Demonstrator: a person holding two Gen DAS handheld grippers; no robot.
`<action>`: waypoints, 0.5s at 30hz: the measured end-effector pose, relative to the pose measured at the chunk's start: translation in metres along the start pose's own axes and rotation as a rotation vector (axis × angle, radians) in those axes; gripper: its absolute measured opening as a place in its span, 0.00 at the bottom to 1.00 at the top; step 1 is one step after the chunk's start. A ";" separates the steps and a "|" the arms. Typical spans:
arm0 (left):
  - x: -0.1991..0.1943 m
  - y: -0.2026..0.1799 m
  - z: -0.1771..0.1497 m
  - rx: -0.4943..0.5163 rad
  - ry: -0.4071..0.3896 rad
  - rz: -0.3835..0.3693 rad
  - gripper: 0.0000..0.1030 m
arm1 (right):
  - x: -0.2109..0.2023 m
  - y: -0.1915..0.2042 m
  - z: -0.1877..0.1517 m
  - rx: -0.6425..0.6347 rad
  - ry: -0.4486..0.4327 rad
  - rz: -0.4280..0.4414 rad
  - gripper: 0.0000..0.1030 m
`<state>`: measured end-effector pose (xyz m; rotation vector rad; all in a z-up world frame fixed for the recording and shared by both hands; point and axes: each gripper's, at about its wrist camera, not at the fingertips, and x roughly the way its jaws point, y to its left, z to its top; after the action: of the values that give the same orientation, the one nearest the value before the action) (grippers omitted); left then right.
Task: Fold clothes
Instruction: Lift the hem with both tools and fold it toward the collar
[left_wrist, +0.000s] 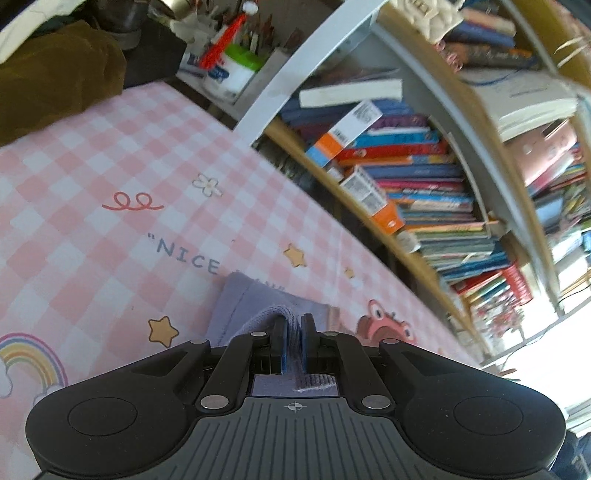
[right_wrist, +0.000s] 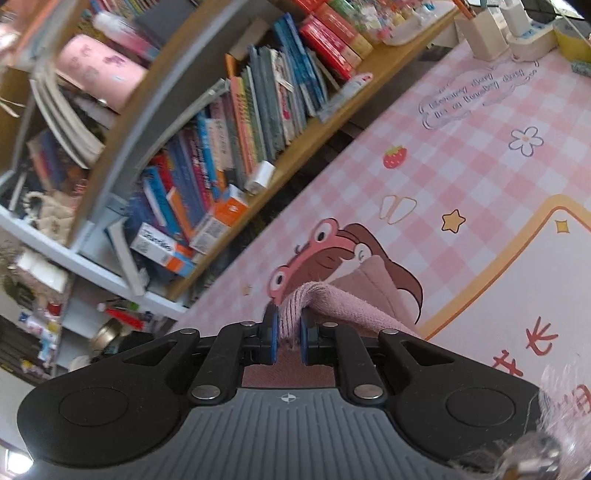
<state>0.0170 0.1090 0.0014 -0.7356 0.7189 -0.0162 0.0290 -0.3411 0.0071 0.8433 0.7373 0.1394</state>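
In the left wrist view my left gripper (left_wrist: 293, 328) is shut on a bunched edge of a lilac-grey knit garment (left_wrist: 243, 302); the cloth hangs just above the pink checked table mat (left_wrist: 110, 155). In the right wrist view my right gripper (right_wrist: 288, 325) is shut on a fold of pink knit cloth (right_wrist: 347, 302), which trails to the right over the mat (right_wrist: 461, 147). Whether both pieces are one garment cannot be told. Most of the cloth is hidden under the grippers.
A bookshelf full of books (left_wrist: 406, 173) (right_wrist: 221, 140) runs along the mat's far edge. An olive-brown cloth heap (left_wrist: 51, 70) and a white tub with pens (left_wrist: 236, 70) are at the far left. White boxes and a power strip (right_wrist: 517, 33) stand at the far right.
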 end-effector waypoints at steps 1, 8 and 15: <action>0.003 0.001 0.001 0.008 0.007 0.004 0.11 | 0.005 0.000 0.001 0.002 0.004 -0.011 0.12; 0.000 -0.004 0.011 0.120 -0.053 0.017 0.51 | 0.015 0.002 0.008 -0.032 -0.041 -0.067 0.42; 0.002 -0.009 0.006 0.366 -0.061 0.102 0.50 | 0.025 0.011 0.010 -0.310 -0.017 -0.198 0.42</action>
<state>0.0237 0.1054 0.0088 -0.3482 0.6714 -0.0311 0.0559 -0.3304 0.0060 0.4738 0.7562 0.0671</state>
